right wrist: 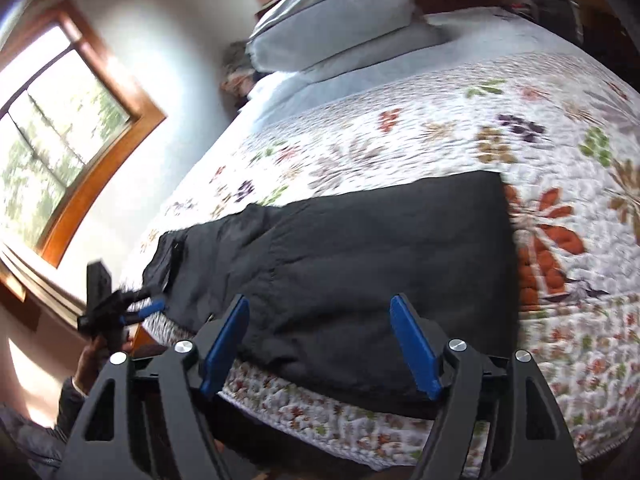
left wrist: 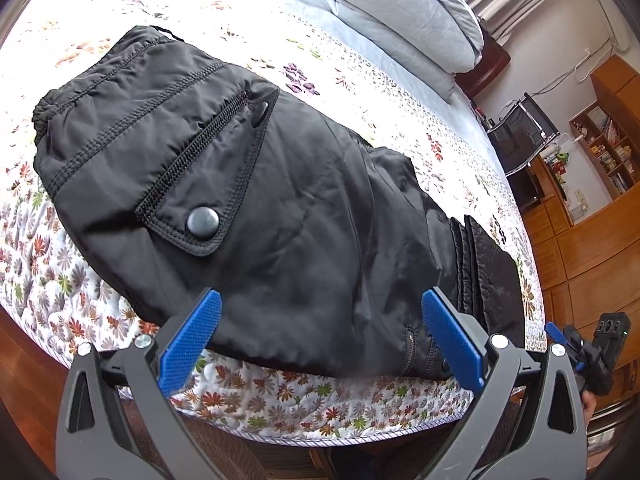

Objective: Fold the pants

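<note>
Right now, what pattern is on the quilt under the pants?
White quilt with scattered multicoloured flowers, clearest in the left wrist view beneath the black pants.

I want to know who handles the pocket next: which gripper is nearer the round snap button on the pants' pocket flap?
Left. The left gripper hangs open just short of the snap button on the pants; the right gripper is open over the far, plain end.
</note>
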